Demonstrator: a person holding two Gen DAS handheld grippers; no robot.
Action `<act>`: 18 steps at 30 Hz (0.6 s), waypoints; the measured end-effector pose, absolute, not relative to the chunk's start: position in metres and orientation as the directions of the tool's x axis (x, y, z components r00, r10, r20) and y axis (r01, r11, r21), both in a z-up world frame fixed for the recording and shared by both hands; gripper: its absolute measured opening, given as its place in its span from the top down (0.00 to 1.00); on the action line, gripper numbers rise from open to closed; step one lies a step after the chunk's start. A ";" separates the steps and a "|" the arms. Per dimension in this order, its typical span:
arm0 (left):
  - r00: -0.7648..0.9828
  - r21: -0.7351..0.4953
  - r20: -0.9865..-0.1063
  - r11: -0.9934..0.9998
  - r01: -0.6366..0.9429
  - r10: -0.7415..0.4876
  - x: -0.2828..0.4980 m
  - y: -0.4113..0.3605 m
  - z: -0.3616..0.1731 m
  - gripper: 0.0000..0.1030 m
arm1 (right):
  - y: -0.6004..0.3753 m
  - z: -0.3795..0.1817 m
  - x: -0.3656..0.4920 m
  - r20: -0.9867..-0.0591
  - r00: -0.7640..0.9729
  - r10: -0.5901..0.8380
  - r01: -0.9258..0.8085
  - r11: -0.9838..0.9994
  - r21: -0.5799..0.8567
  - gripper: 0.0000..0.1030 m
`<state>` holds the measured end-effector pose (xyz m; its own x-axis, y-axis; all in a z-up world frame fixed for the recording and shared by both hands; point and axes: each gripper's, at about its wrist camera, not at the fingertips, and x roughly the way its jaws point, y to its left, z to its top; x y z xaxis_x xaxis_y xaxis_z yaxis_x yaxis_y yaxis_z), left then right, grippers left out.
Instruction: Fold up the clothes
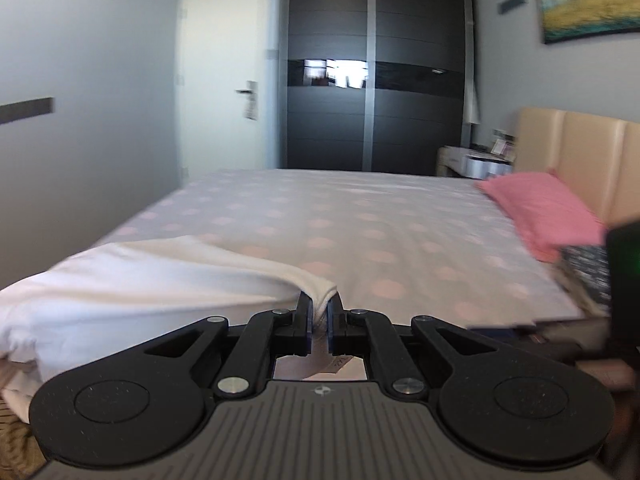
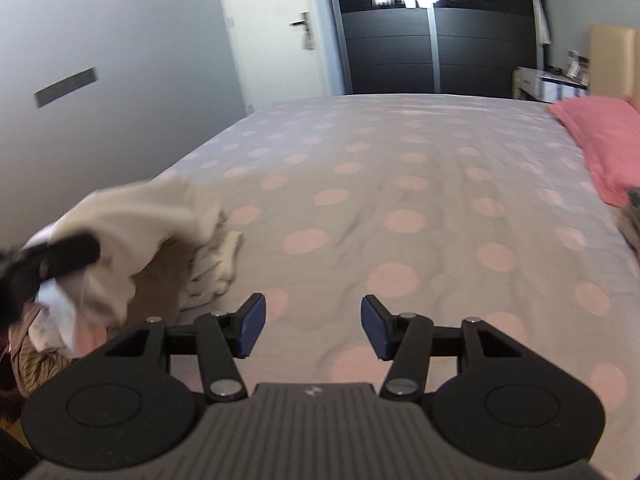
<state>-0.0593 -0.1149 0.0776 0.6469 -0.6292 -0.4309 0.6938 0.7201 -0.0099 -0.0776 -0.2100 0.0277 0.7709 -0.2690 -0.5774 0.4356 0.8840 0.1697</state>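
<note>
My left gripper [image 1: 319, 307] is shut on a fold of a white garment [image 1: 132, 280], which trails off to the left over the bed's near left corner. In the right wrist view the same white garment [image 2: 136, 216] hangs lifted at the left, with the left gripper [image 2: 60, 258] seen as a blurred black shape holding it. My right gripper [image 2: 313, 320] is open and empty, low over the polka-dot bed sheet [image 2: 380, 168].
A heap of other clothes [image 2: 212, 272] lies under the lifted garment at the bed's left edge. A pink pillow [image 2: 604, 140] and a dark patterned item [image 1: 588, 268] sit at the right by the tan headboard [image 1: 580, 152]. A dark wardrobe [image 1: 372, 72] and white door [image 1: 224, 76] stand beyond.
</note>
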 end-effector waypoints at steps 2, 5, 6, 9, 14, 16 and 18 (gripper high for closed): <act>0.590 -0.021 -0.455 0.671 0.741 -0.666 -0.075 -0.124 0.078 0.96 | -0.221 0.031 -0.097 -0.583 0.756 -0.297 0.474 0.863 0.175 0.46; 0.493 -0.052 -0.501 0.593 0.804 -0.711 -0.094 -0.135 0.073 0.96 | -0.237 0.037 -0.125 -0.593 0.732 -0.337 0.530 0.828 0.183 0.46; 0.459 -0.053 -0.508 0.558 0.828 -0.729 -0.104 -0.142 0.070 0.96 | -0.242 0.039 -0.135 -0.596 0.723 -0.350 0.548 0.816 0.185 0.46; 0.428 -0.006 -0.540 0.512 0.859 -0.725 -0.129 -0.160 0.059 0.95 | -0.250 0.037 -0.157 -0.611 0.705 -0.360 0.572 0.798 0.191 0.46; 0.397 0.024 -0.637 0.498 0.867 -0.661 -0.126 -0.169 0.037 0.90 | -0.249 0.025 -0.169 -0.633 0.703 -0.324 0.556 0.805 0.206 0.46; 0.420 0.053 -0.631 0.503 0.862 -0.653 -0.125 -0.162 0.037 0.76 | -0.248 0.020 -0.166 -0.644 0.703 -0.303 0.543 0.814 0.208 0.45; 0.454 0.087 -0.627 0.522 0.849 -0.633 -0.122 -0.152 0.036 0.70 | -0.246 0.010 -0.156 -0.667 0.698 -0.259 0.518 0.827 0.220 0.45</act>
<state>-0.1216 -0.1517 0.0361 0.4537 -0.6330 -0.6273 0.8485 0.5220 0.0869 -0.1559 -0.2456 0.0102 0.6981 -0.2595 -0.6674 0.5177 0.8267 0.2201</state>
